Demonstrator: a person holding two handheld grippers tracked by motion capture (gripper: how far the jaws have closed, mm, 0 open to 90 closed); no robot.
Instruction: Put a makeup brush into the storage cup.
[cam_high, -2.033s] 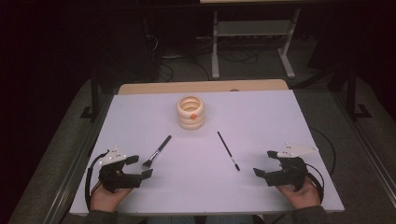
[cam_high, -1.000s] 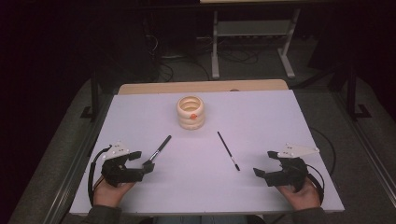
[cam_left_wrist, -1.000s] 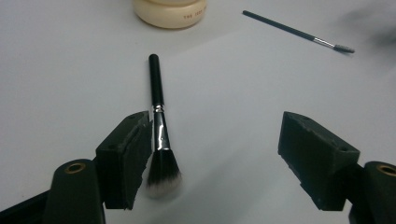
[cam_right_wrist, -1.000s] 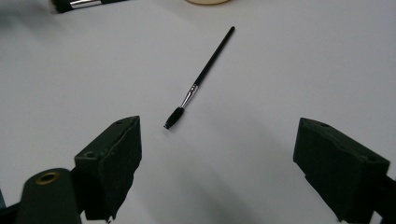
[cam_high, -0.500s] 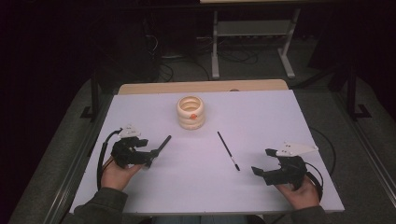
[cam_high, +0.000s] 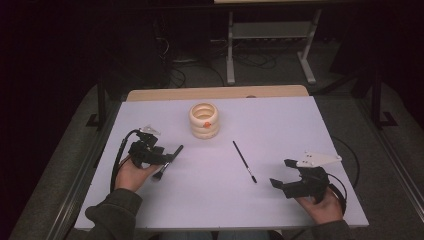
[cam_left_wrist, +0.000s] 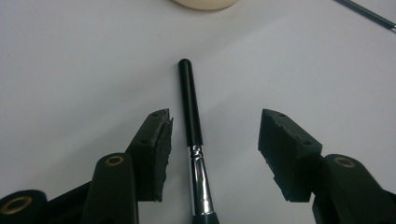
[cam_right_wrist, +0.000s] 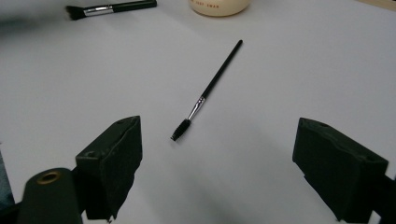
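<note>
— Black-handled brush (cam_left_wrist: 191, 112) placed where now?
— Flat on worktop (cam_high: 280, 130), between left tongs (cam_high: 172, 156); moved forward over it since before, jaws just narrowing, seemingly not yet pressing.
— Right tongs (cam_high: 284, 175)?
— Unmoved, spread wide, holding nothing.

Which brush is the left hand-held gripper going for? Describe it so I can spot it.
On the white table, look left of the cream ringed holder. The thick makeup brush lies between the left hand-held gripper's closing, not yet touching jaws: stout black handle, silver ferrule, unlike the thin spoolie wand mid-table.
</note>
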